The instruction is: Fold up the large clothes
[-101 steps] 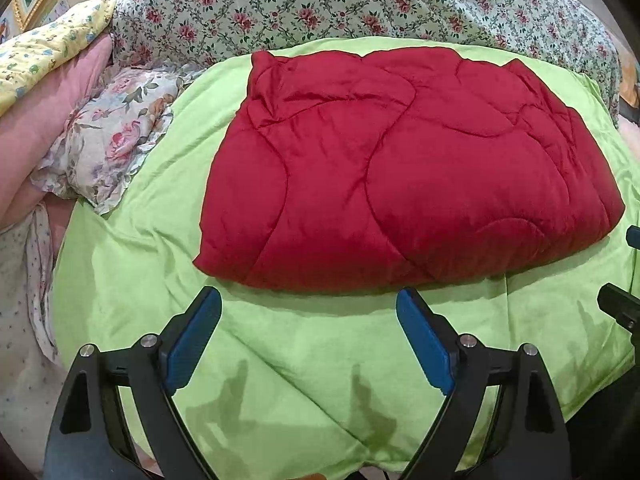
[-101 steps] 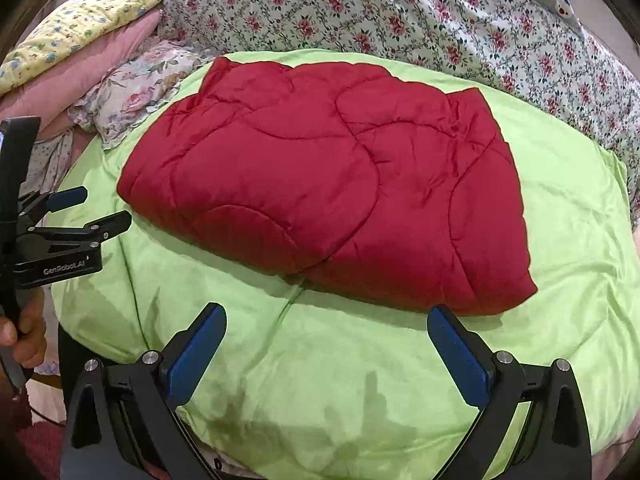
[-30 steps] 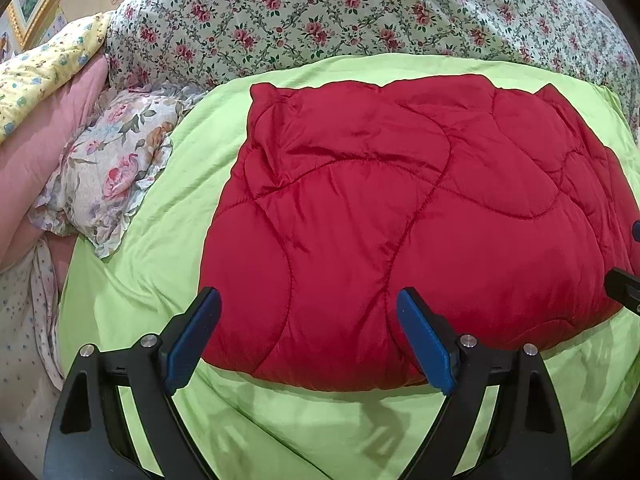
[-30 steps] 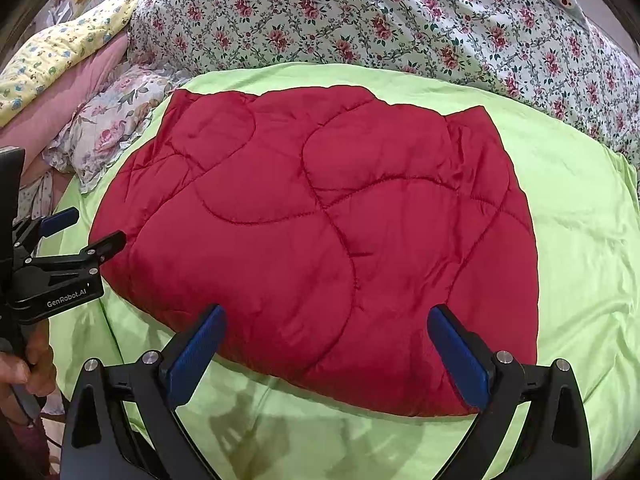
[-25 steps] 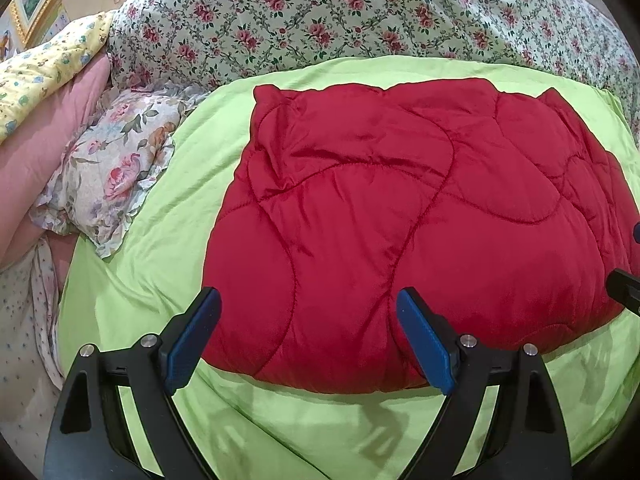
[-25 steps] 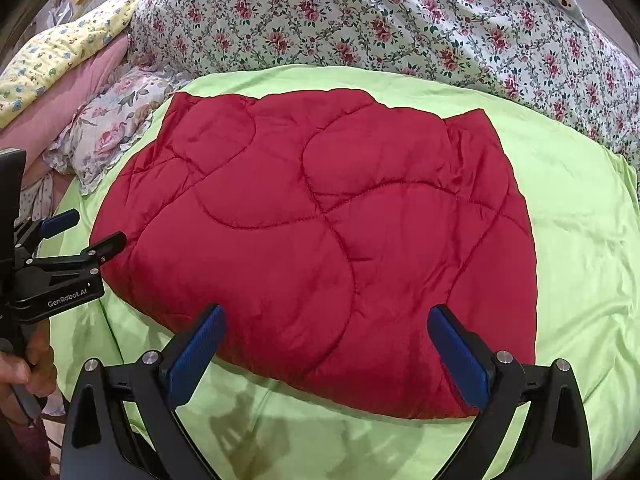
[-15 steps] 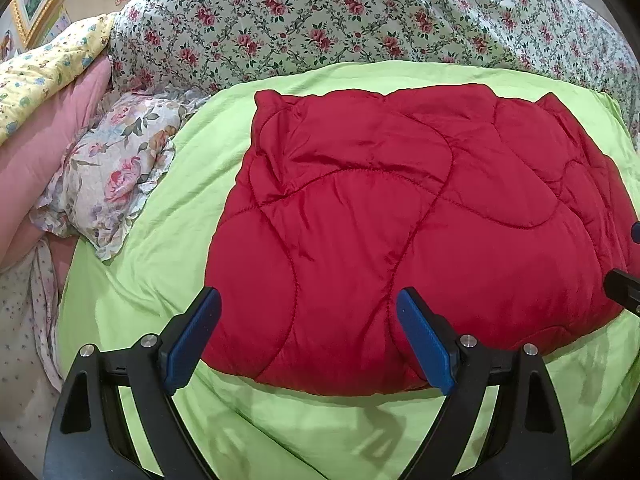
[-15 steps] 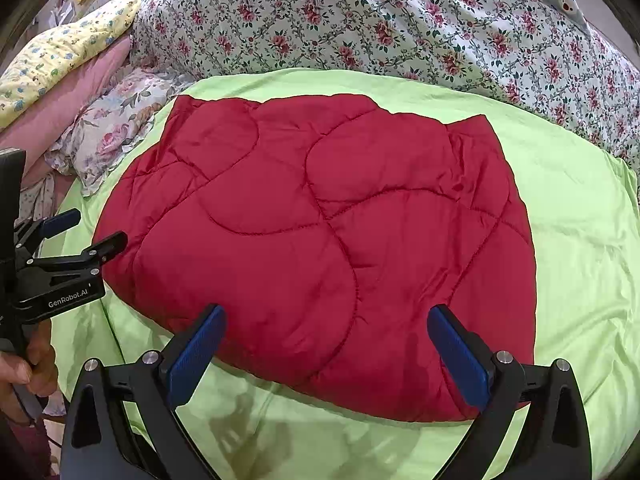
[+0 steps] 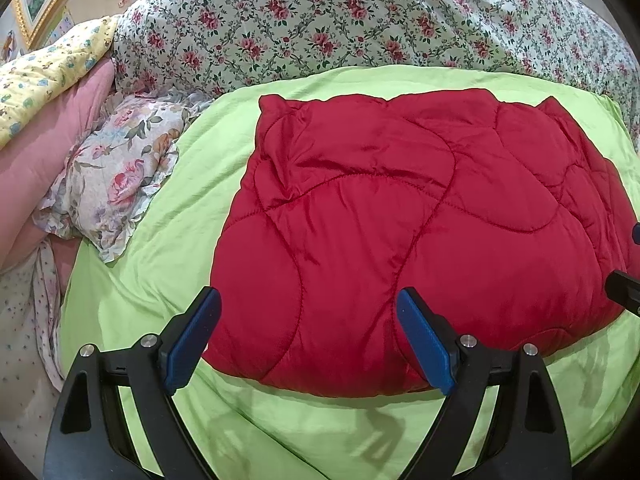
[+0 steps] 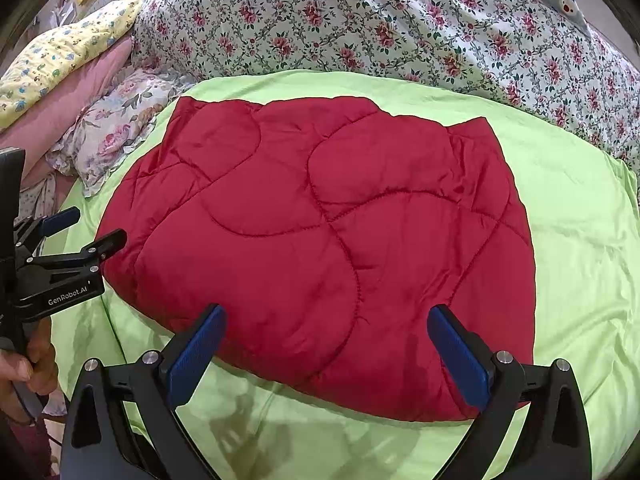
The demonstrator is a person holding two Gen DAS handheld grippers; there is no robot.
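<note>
Red quilted garment (image 9: 400,240) lies flat in a padded slab on the green sheet (image 10: 580,240), about mid-bed, its near hem close to the bed's near edge. Left gripper (image 9: 308,340) and right gripper (image 10: 326,350) both hover above that hem, fingers spread wide, nothing held. Step in hand looks like the approach to grab the near hem for another fold. To do it well: drop each gripper down to the near edge at its own end, one finger under the padding and one on top, catch all layers, not just the top shell. It's puffy and slick, so bite deep and clamp fully before lifting. Lift both ends level and carry them together toward the far edge, else the slab skews. Versus 3.4 s ago: both cameras have moved in over the garment; its near hem then sat clear beyond the fingertips with sheet between, now the fingertips overlap it. Garment shape unchanged, fingers just as wide.
</note>
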